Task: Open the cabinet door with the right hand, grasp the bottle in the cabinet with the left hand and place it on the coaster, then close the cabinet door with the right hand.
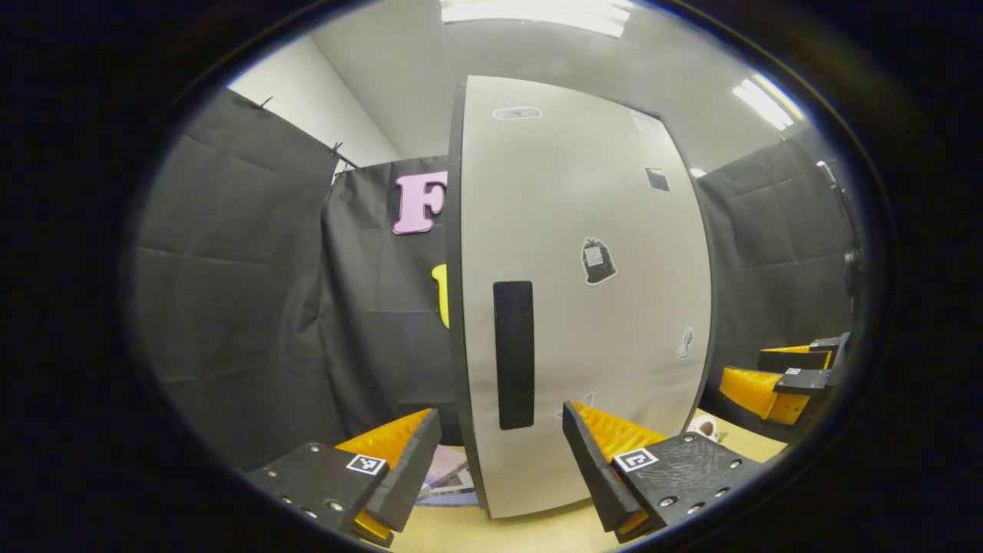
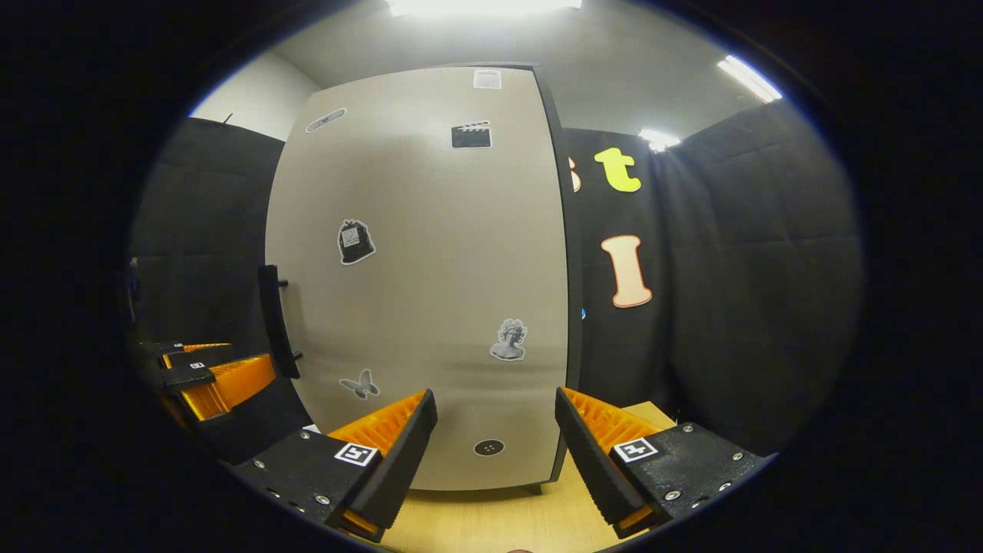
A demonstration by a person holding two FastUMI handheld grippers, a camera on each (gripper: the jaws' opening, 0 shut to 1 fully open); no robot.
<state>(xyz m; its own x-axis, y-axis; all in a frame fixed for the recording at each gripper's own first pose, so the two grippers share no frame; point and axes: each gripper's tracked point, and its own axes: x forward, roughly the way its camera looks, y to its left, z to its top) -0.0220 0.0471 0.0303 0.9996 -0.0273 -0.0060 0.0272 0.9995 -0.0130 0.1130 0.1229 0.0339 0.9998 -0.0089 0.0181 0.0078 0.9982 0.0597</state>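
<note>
The tall pale cabinet door [image 1: 584,307] stands shut, with small stickers on it and a black vertical handle [image 1: 513,353] near its left edge. My left gripper [image 1: 503,453] is open just in front of the door's lower part, below the handle, holding nothing. In the right gripper view the same door [image 2: 422,269] faces me, its handle [image 2: 275,322] sticking out at the left edge. My right gripper [image 2: 495,453] is open close to the door's bottom, with nothing between its fingers. The shut door hides the bottle.
The cabinet stands on a light wooden tabletop [image 2: 491,522]. A flat pale thing [image 1: 449,472] lies by the cabinet's left base, and a small white round thing [image 1: 703,426] sits at its right. The other gripper [image 1: 791,376] [image 2: 207,376] hovers alongside in each view.
</note>
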